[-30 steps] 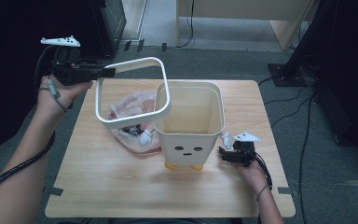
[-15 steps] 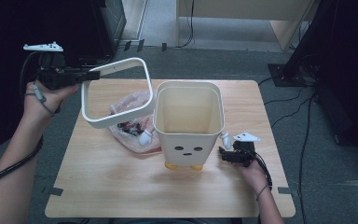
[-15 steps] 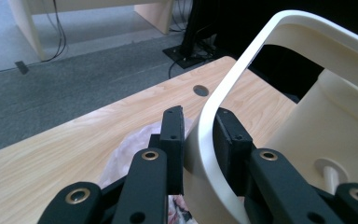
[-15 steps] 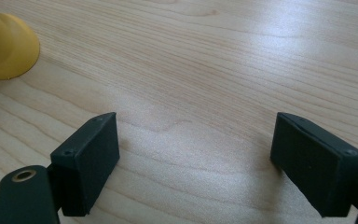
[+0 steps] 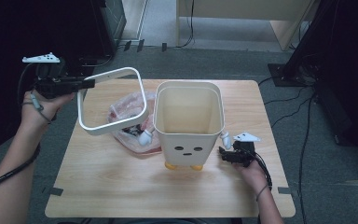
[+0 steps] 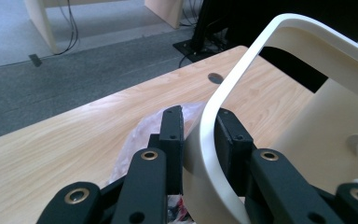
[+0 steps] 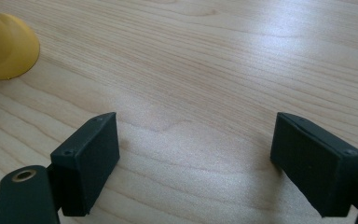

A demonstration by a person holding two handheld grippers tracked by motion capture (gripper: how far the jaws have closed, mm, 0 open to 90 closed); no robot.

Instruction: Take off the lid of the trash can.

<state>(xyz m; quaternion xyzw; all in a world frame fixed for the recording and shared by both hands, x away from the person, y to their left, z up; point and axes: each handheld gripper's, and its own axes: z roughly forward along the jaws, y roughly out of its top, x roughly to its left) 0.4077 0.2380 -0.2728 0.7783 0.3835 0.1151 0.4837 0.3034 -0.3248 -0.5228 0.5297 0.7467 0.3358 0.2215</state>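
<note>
At the upper left of the high view, the left gripper clamps the white ring frame (tilted, above the plastic bag), left of the bin. The right gripper, lower right, stands unclenched on the table.

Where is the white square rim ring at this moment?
In the high view the white rim ring hangs tilted above the table's left half, clamped in the left gripper, over the plastic bag and just left of the cream bin.
</note>
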